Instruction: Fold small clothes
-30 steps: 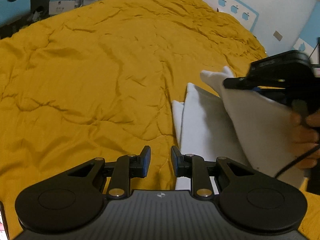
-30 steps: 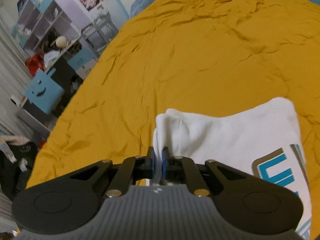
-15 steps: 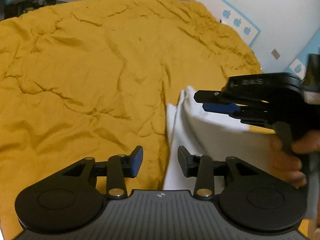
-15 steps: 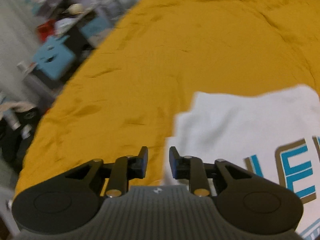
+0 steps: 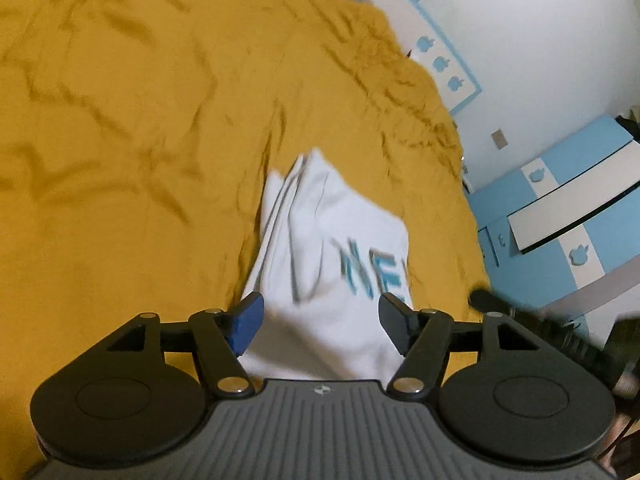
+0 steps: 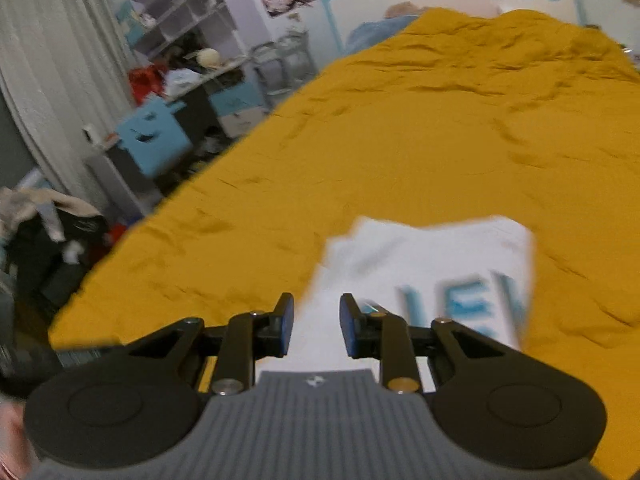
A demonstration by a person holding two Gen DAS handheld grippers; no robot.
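Tilting down over the folded white shirt [image 5: 332, 240], left gripper [image 5: 320, 322] and right gripper [image 6: 316, 330] have just been opening, both released

You are looking at blurred teal block letters printed on the folded white garment [image 5: 320, 256]: "NE" is showing in the left wrist view and "EV" in the right wrist view [image 6: 432, 276]. Nothing else is reading clearly.

One folded white garment [image 5: 336, 248] lies on one yellow bedspread [image 5: 120, 140], with two grippers.
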